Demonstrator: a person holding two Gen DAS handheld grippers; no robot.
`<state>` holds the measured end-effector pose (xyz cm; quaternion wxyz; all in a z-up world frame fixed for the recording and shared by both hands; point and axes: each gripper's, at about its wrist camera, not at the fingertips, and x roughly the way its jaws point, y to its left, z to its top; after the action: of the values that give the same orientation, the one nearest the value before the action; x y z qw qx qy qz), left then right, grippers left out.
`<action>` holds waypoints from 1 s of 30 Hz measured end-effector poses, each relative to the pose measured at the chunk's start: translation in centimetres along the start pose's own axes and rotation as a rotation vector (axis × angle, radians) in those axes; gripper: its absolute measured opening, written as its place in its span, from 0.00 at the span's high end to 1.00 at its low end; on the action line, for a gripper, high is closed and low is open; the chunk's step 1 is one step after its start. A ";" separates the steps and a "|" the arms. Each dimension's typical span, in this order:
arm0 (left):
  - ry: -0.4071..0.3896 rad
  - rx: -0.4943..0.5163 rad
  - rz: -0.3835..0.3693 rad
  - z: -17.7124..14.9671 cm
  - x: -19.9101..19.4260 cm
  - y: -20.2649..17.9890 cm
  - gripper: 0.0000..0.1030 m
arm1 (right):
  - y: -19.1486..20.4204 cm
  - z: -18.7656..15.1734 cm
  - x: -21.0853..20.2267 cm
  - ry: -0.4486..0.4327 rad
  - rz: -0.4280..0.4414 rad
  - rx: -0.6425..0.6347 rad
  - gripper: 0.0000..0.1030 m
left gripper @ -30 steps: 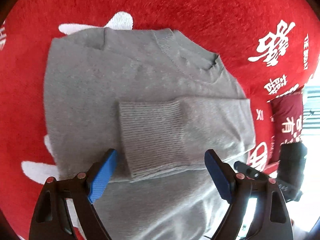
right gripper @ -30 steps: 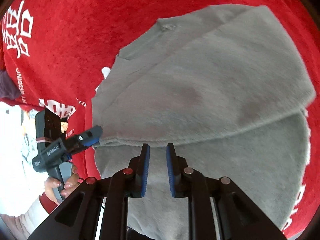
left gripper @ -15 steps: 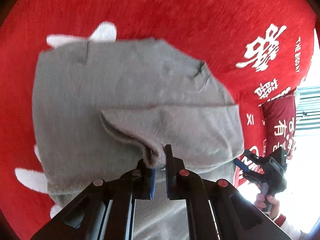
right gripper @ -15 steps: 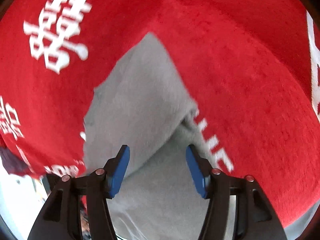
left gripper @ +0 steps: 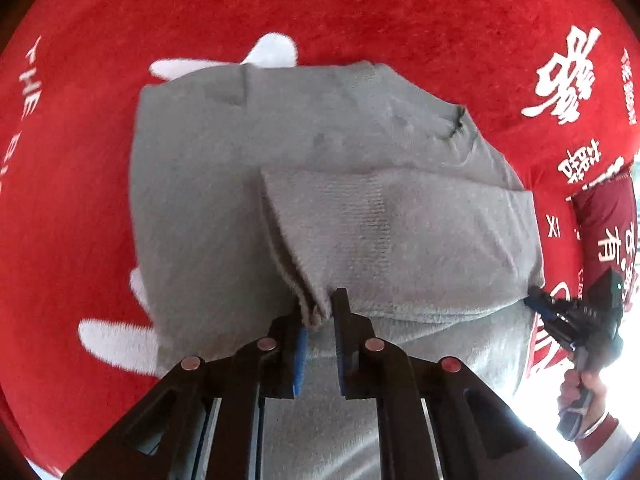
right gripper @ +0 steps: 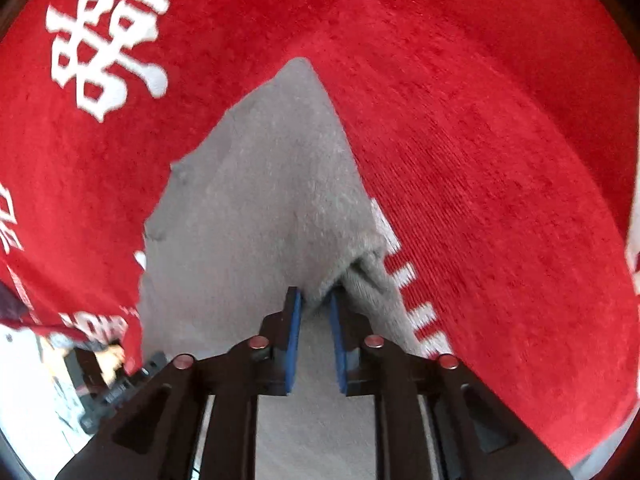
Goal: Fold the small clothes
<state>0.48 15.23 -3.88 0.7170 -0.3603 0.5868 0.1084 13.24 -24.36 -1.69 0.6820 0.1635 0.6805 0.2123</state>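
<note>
Grey knitted sweater (left gripper: 320, 152) lies flat on a red plush cloth with white lettering (left gripper: 360, 12) that covers the surface, its folded sleeve with the ribbed cuff (left gripper: 348, 216) laid across the body. The left tool (left gripper: 318, 312) is nearly shut, pinching the cuff's near corner, which lifts into a small peak. The right tool (right gripper: 316, 300) is closing on a bunched fold at the sweater's side edge, fabric gripped between its blue pads (right gripper: 294, 320). In the left wrist view it shows at the far right, held by a hand (left gripper: 580, 388). Bare red cloth spreads wide beyond the collar and both side edges — plenty of open room there.
</note>
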 end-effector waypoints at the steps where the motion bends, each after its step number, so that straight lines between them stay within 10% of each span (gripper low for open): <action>1: 0.004 -0.009 0.016 0.0 -0.3 0.0 0.80 | 0.1 -0.1 -0.3 0.009 -0.015 -0.018 0.76; 4: -0.023 -0.004 0.106 -0.3 -1.5 -0.3 0.43 | 0.8 -0.7 -1.3 0.024 -0.066 -0.076 0.65; 15: -0.019 0.087 0.260 -2.1 -1.6 -2.0 0.43 | 3.2 -3.3 -1.6 0.050 -0.090 -0.188 0.51; 30: 0.085 0.108 0.270 -6.0 0.0 -6.2 0.43 | 5.7 -7.0 -1.5 0.131 -0.164 -0.375 0.45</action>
<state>-0.55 6.90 -1.79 0.6887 -0.2433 0.6647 0.1571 5.88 -20.71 2.41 0.6696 -0.0365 0.6831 0.2891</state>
